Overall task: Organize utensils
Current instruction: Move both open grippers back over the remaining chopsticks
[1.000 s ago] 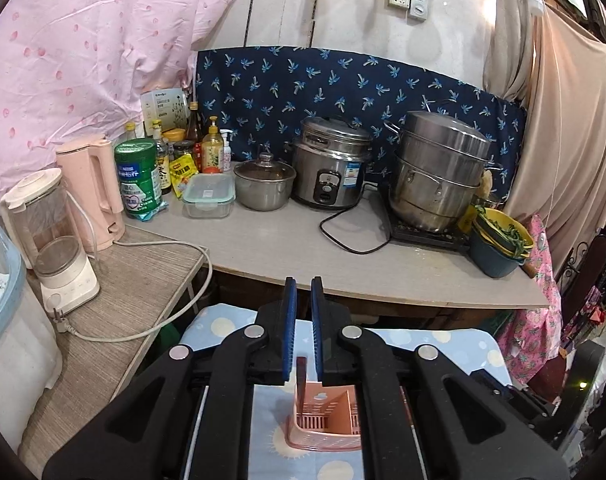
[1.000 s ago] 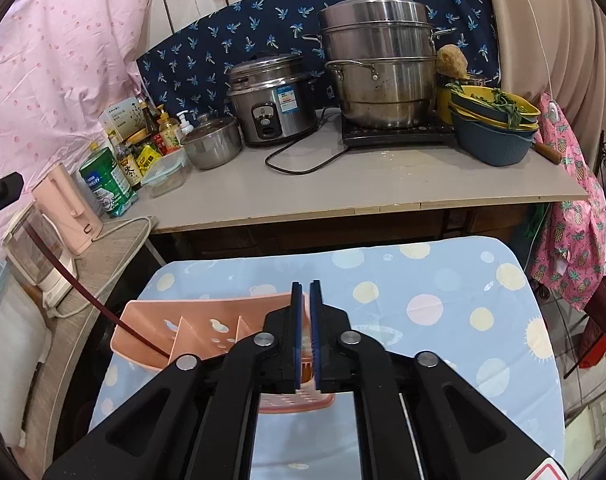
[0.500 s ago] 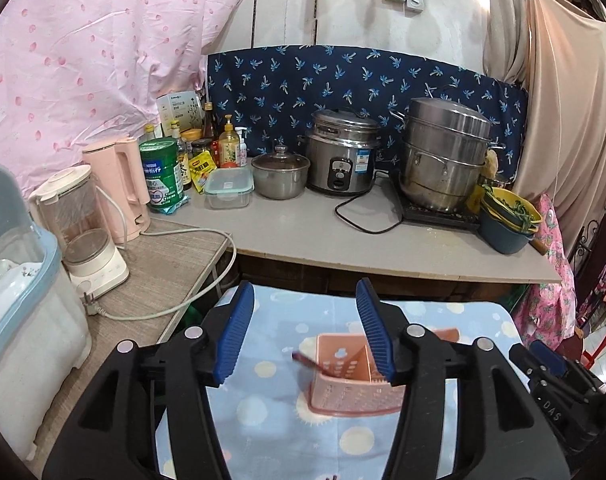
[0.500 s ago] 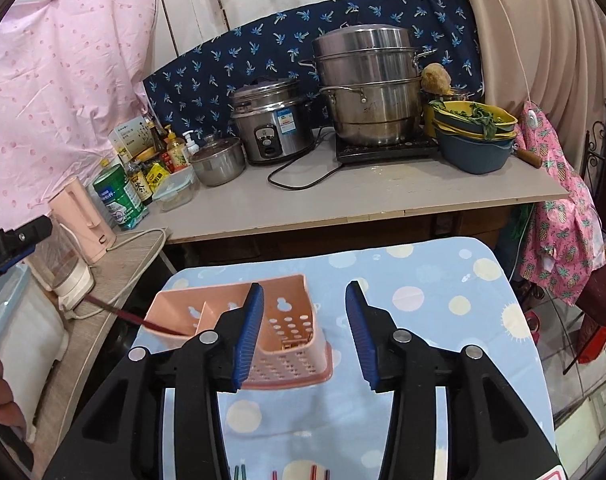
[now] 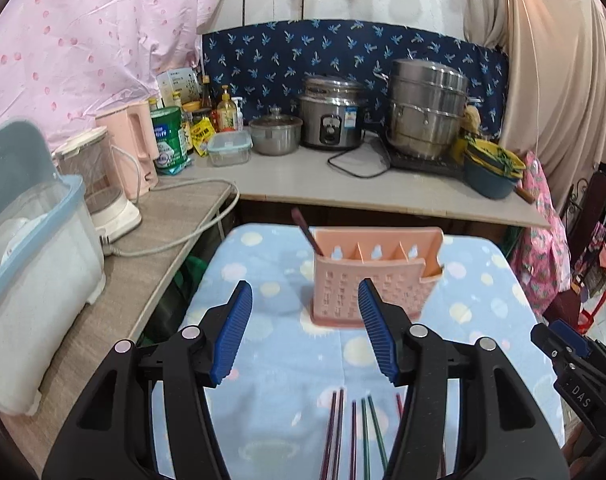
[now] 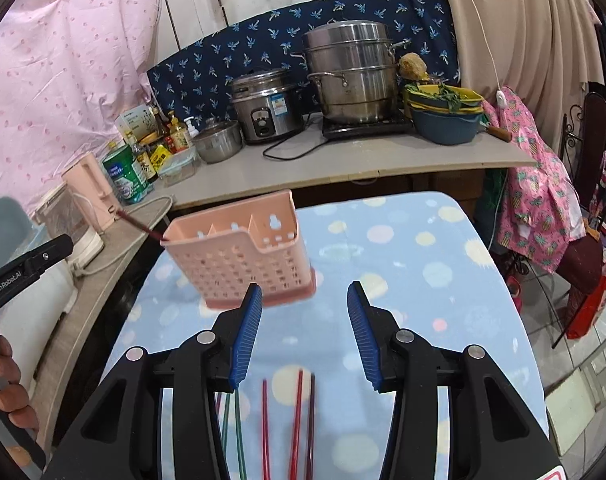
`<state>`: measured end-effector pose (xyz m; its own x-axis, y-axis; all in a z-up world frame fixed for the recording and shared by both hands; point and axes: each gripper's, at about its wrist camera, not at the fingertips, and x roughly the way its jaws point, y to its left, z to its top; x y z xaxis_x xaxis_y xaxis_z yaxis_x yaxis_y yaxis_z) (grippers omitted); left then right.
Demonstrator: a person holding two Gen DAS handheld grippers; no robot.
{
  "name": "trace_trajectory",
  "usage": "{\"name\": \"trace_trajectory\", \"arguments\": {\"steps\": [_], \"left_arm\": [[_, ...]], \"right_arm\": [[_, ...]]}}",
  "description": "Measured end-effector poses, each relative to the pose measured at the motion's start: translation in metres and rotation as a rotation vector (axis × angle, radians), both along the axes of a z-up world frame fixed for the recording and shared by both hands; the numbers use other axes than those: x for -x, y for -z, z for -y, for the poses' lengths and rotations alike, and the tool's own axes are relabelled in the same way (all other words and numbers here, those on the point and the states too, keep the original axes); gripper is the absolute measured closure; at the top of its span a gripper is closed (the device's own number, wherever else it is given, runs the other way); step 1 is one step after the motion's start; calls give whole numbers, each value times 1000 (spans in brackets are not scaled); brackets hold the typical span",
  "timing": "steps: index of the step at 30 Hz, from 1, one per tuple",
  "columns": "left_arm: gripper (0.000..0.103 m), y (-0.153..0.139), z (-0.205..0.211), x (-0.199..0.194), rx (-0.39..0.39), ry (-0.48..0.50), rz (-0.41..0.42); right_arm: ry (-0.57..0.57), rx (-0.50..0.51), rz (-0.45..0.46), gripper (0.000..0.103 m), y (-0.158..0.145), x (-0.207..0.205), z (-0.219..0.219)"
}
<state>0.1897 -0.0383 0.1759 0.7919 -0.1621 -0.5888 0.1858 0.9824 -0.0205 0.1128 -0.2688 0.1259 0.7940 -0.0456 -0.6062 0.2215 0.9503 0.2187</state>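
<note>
I'm holding my left tongs [image 5: 305, 328] wide open over the near half of the bench [image 5: 263, 360], nothing between the blue pads. My right tongs [image 6: 305, 330] are spread open too and empty.

The pink utensil holder [image 5: 377, 276] is standing upright on the dotted blue cloth, further back from both tongs. It's got several compartments across the top, and one dark red chopstick [image 5: 305, 230] is sticking out of the leftmost one, leaning out to the left. From the right camera I'm seeing the same holder [image 6: 239, 254] off to the left of the tongs, with that chopstick [image 6: 137, 224] poking out of its left end.

The rest of the chopsticks [image 5: 353, 432] are lying flat on the cloth right under my tongs, roughly side by side and pointing toward the holder. In the right view I'm counting a green pair [image 6: 232, 428] on the left, partly hidden by the left finger, then a red one, another red one and a dark purplish one [image 6: 311, 420] beside it. The near ends are running out of the picture.

Behind the bench the kitchen counter [image 6: 343, 164] is carrying a rice cooker [image 6: 265, 106], a big steel steamer pot [image 6: 353, 68] and a pink kettle [image 5: 137, 146].
</note>
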Motion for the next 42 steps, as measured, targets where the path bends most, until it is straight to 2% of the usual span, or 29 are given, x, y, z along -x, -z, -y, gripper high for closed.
{"name": "trace_trajectory", "arguments": {"steps": [10, 18, 32, 42], "left_arm": [[50, 46, -9, 58, -34, 23, -73], [50, 81, -17, 87, -61, 23, -137], [50, 145, -45, 119, -75, 8, -264], [50, 170, -51, 133, -80, 15, -311]], "right_arm": [[-6, 8, -90, 59, 42, 60, -14], [-13, 12, -149, 59, 73, 90, -26], [-25, 43, -237, 60, 121, 125, -47], [-53, 38, -292, 61, 147, 135, -58]]}}
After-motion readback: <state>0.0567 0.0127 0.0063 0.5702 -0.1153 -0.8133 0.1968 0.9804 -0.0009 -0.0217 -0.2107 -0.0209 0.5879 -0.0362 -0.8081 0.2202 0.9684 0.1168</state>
